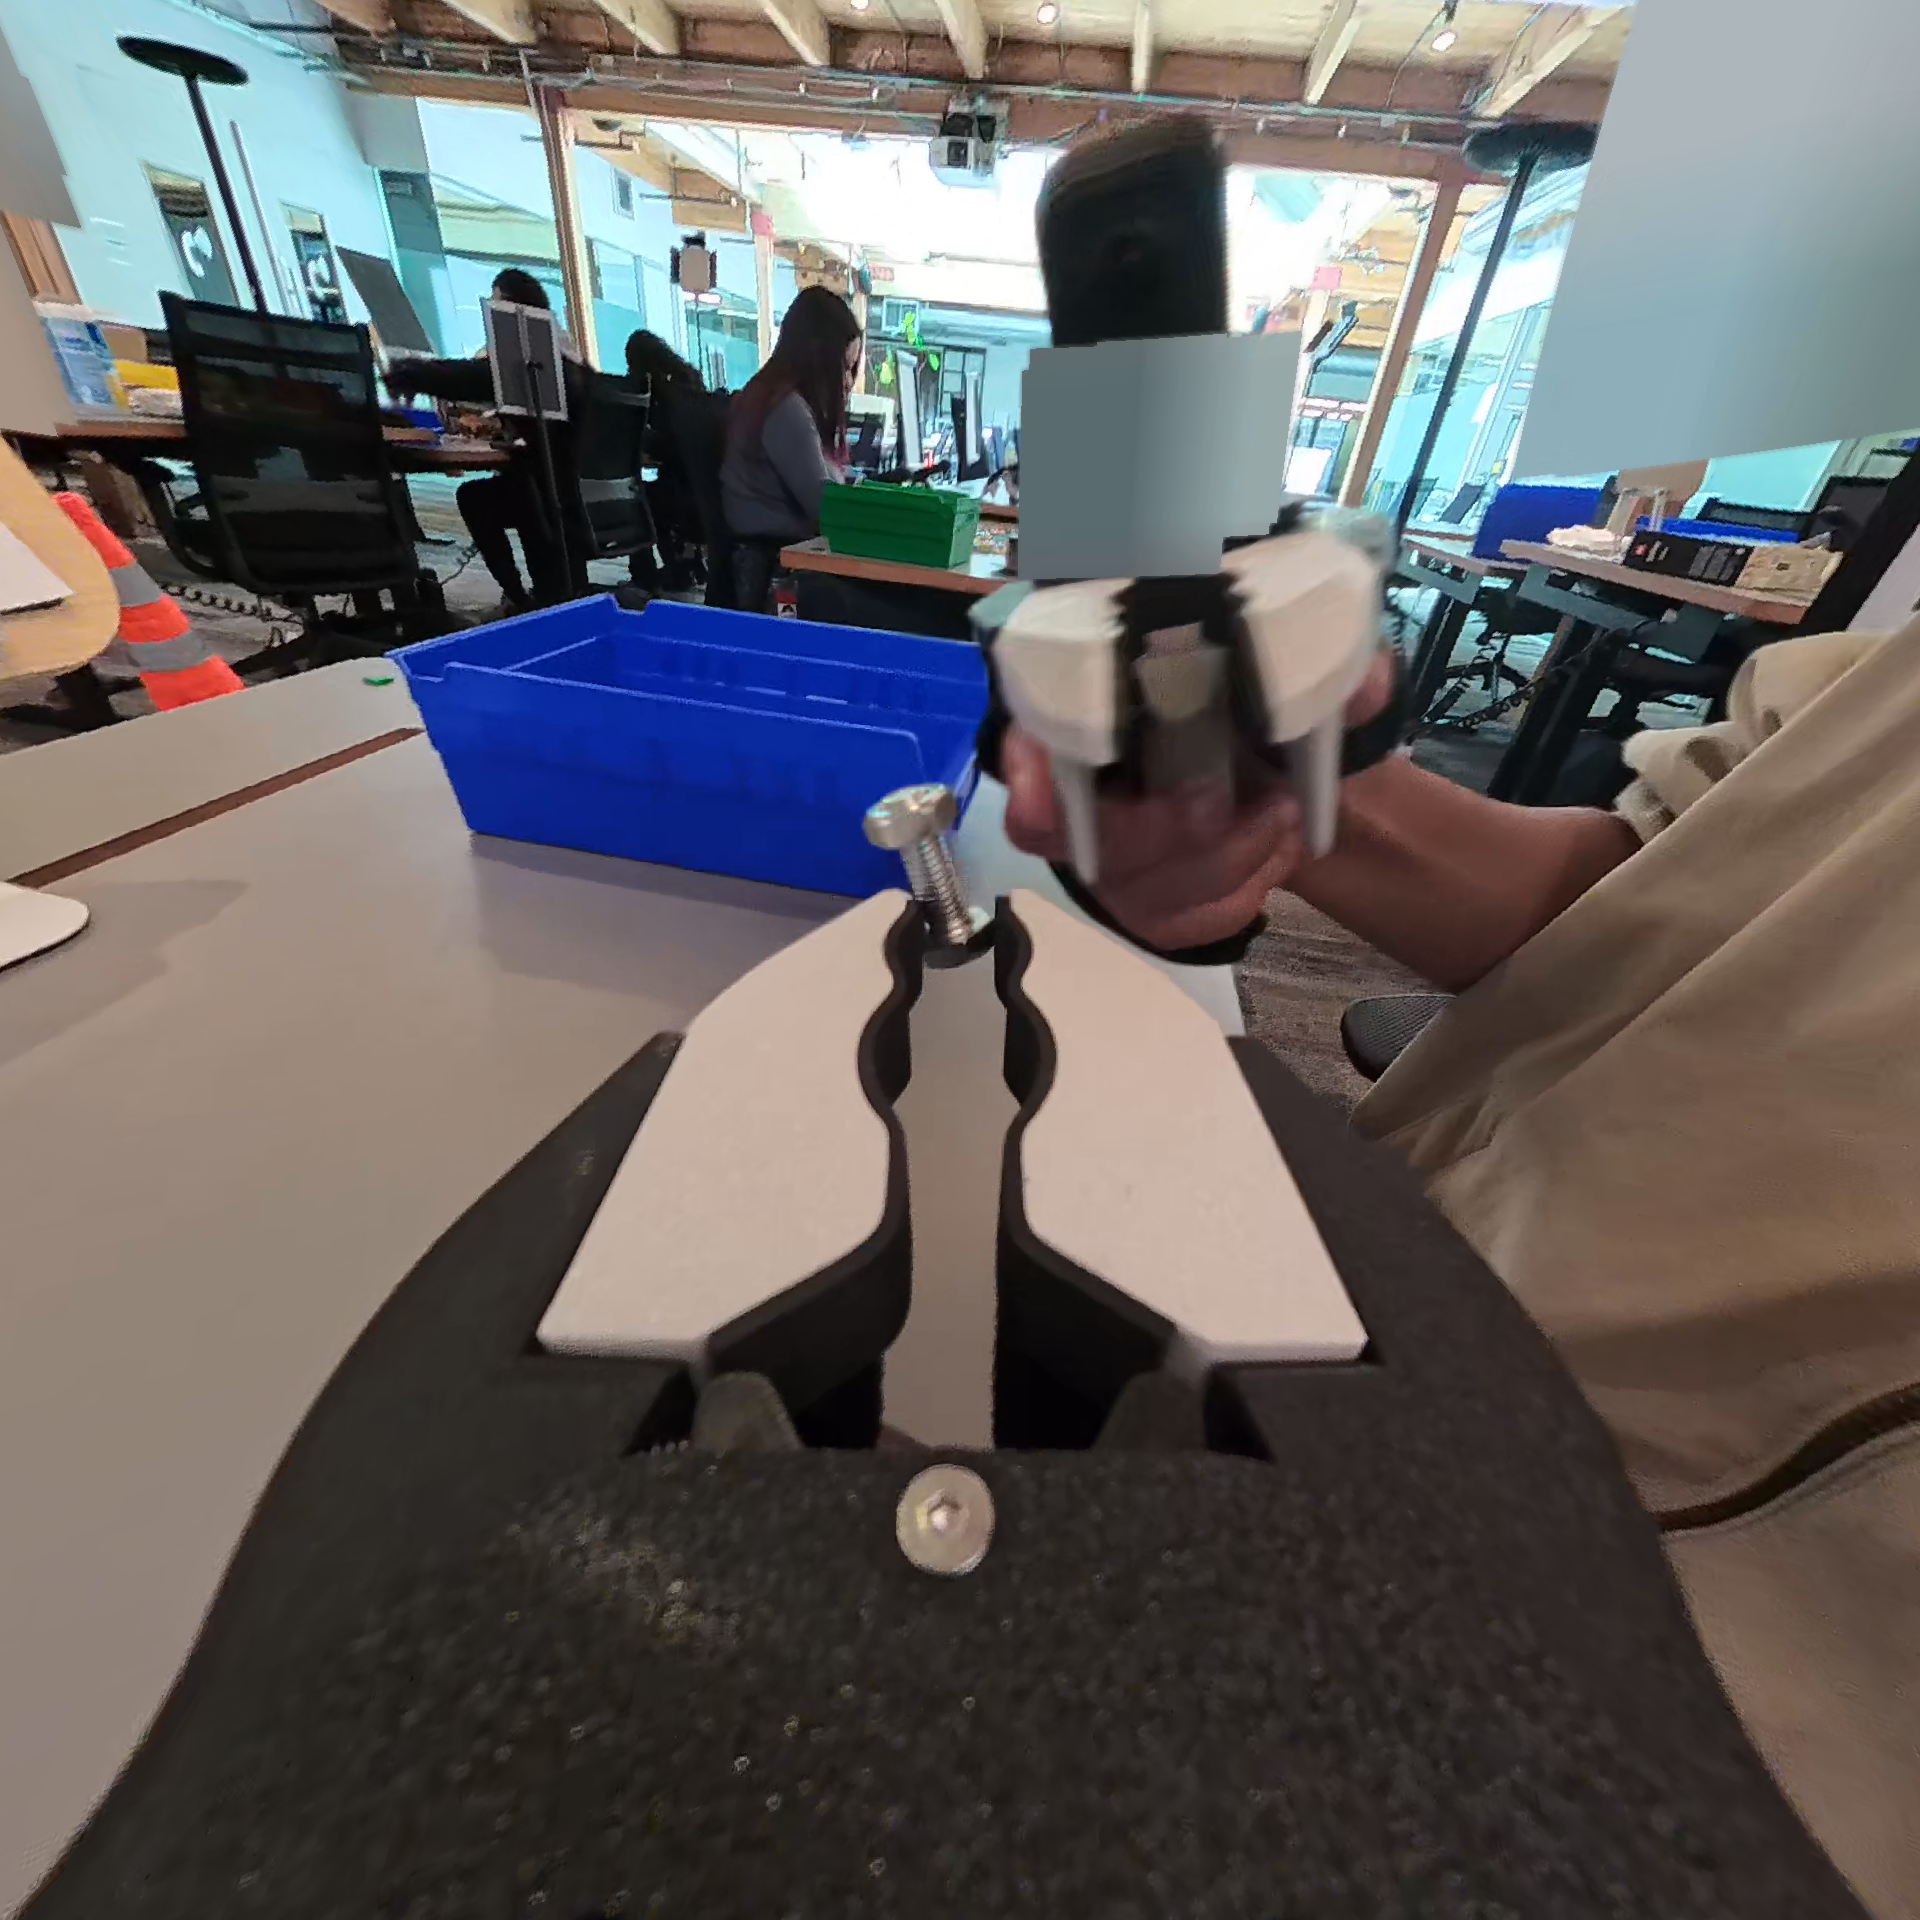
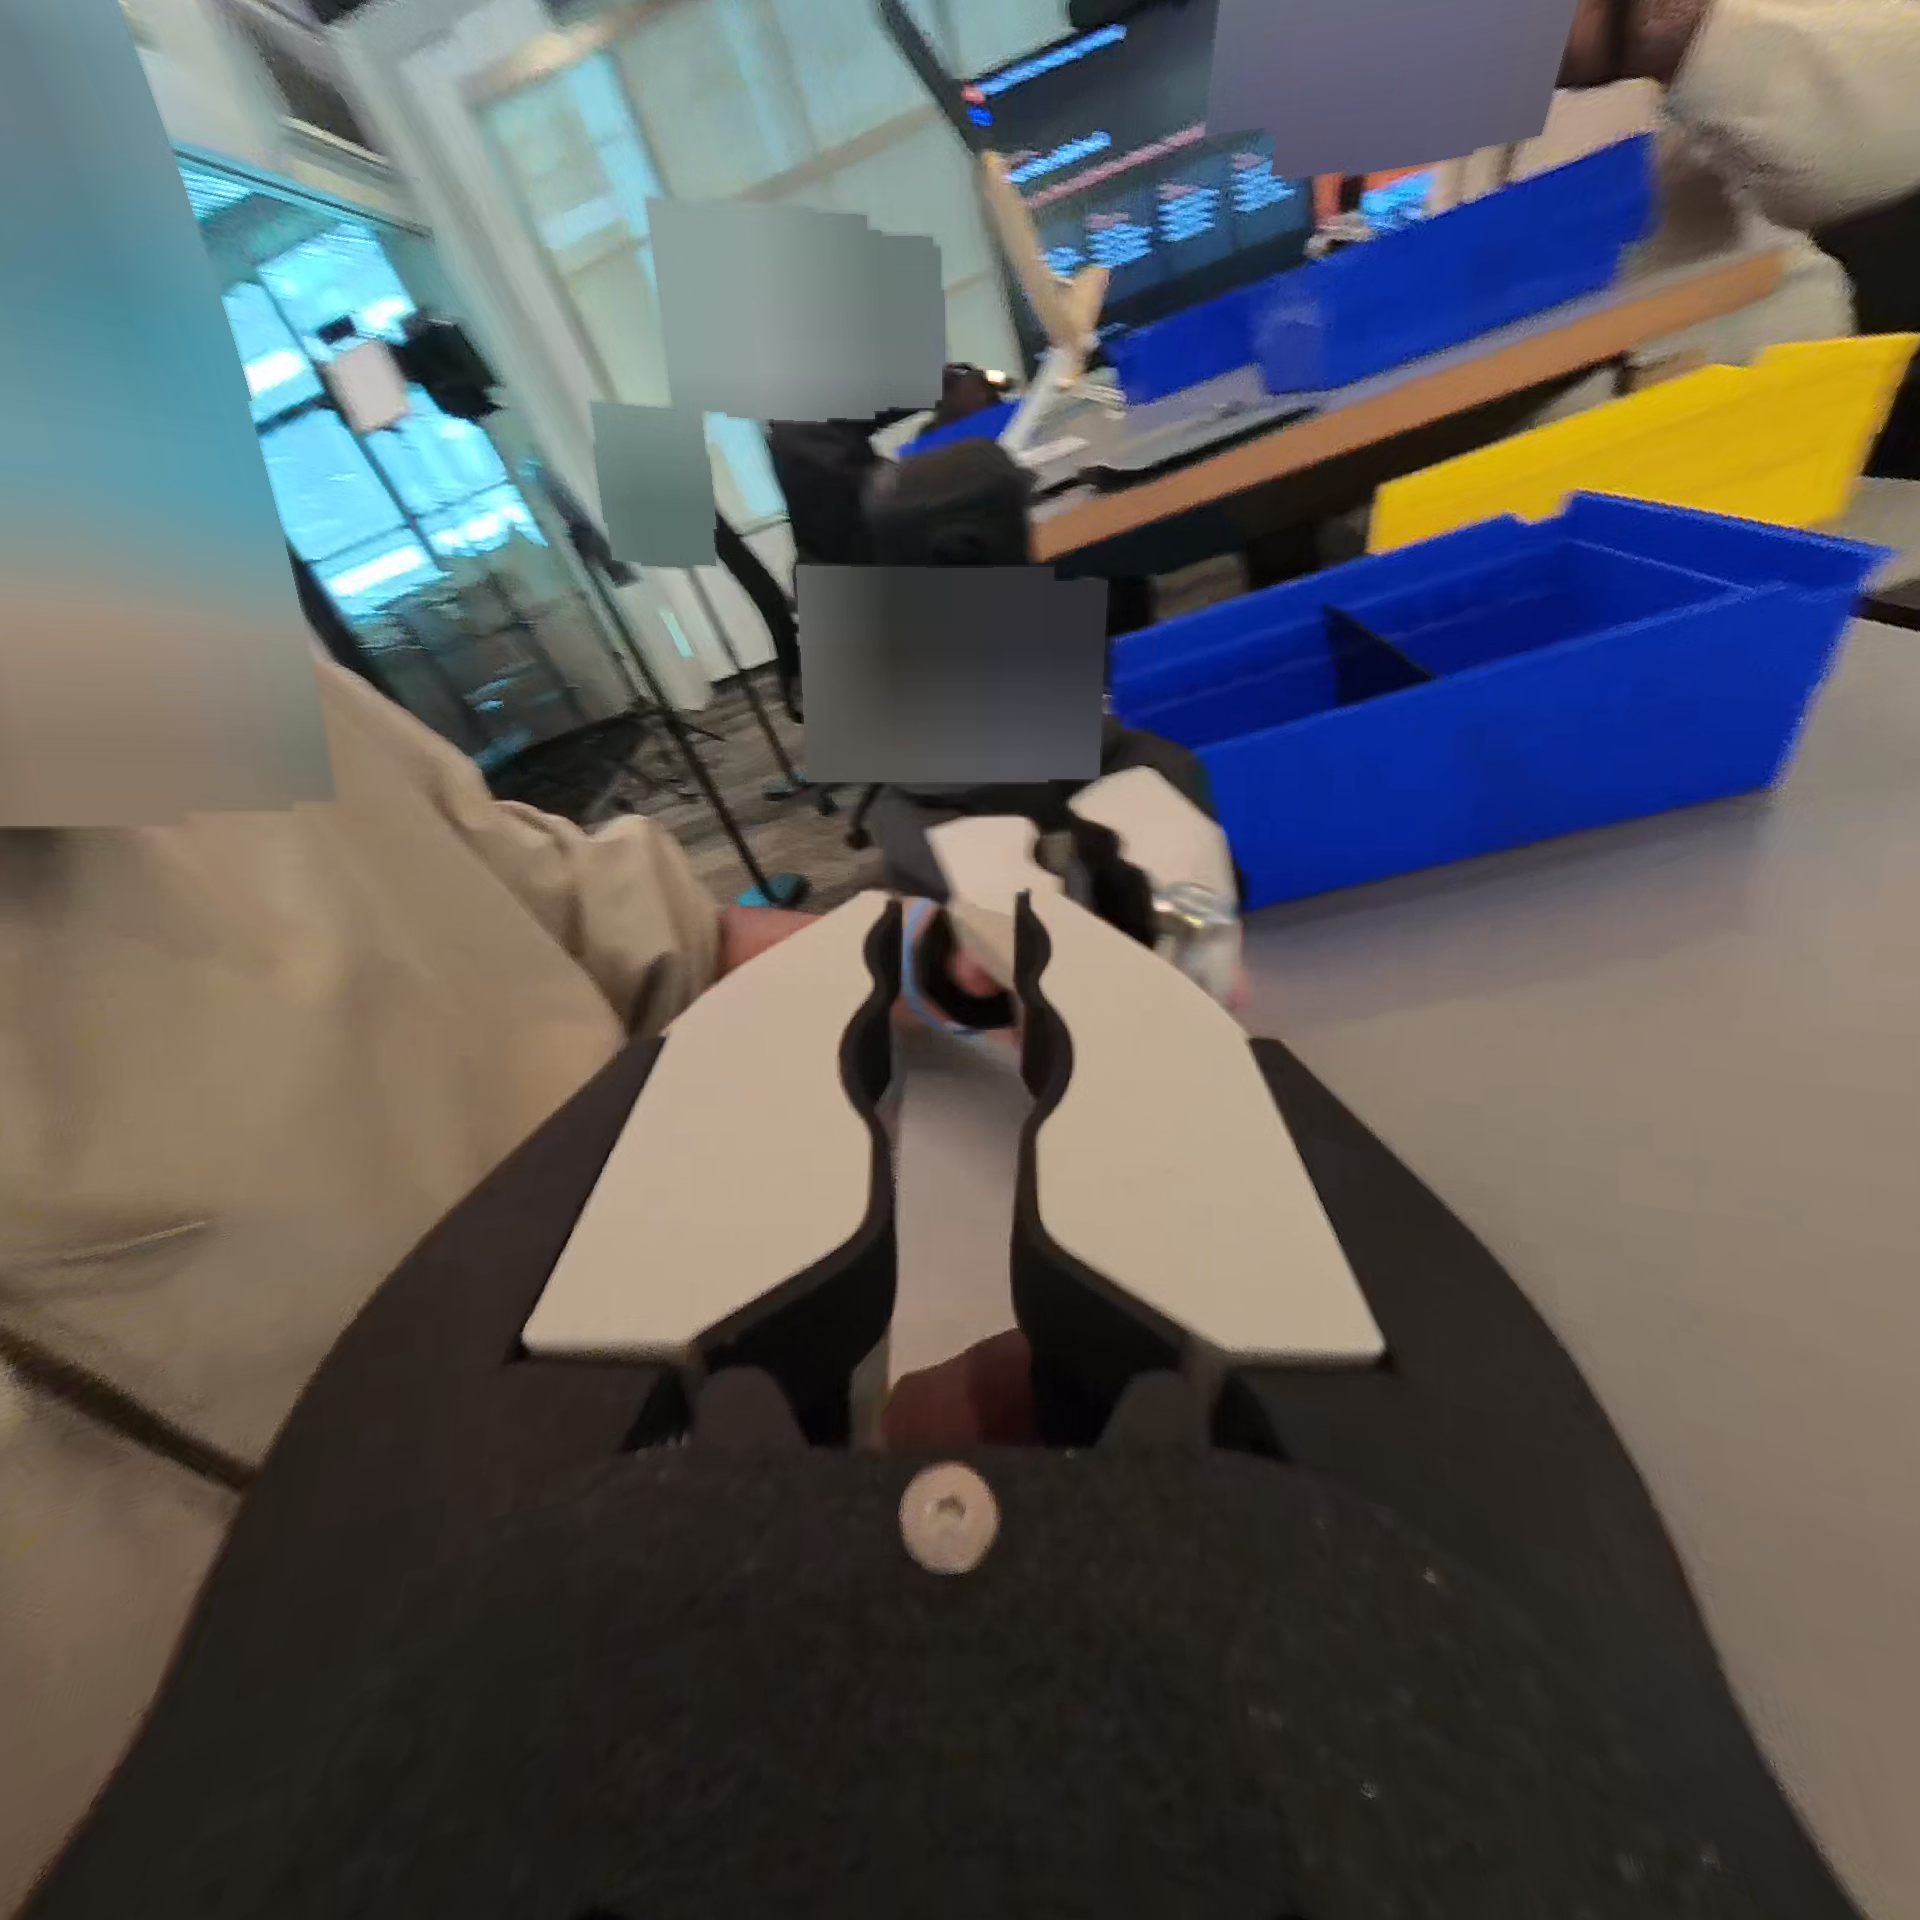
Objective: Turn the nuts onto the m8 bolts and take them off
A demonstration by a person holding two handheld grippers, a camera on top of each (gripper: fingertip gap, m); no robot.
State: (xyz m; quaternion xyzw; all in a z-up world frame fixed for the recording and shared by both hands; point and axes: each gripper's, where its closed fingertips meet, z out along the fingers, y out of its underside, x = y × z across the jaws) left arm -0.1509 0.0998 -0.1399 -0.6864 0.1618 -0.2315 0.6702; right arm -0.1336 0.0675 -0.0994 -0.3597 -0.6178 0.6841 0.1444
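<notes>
My left gripper (image 1: 954,920) is shut on a silver nut (image 1: 958,948) at its fingertips. A silver M8 bolt (image 1: 927,862) is threaded into the nut and sticks up, tilted left, with its round head (image 1: 912,814) on top. My right gripper (image 2: 954,914) is open and empty. It shows blurred in the left wrist view (image 1: 1184,717), held in a hand up and to the right of the bolt, apart from it. In the right wrist view the left gripper (image 2: 1081,873) sits just ahead, with the bolt (image 2: 1195,906) blurred at its right side.
A blue divided bin (image 1: 686,727) stands on the grey table (image 1: 312,1039) just behind the bolt, and also shows in the right wrist view (image 2: 1507,748). A yellow bin (image 2: 1662,447) lies behind it. The person's beige sleeve (image 1: 1662,1039) fills the right side. The grippers' ends are close to 5 cm from one another.
</notes>
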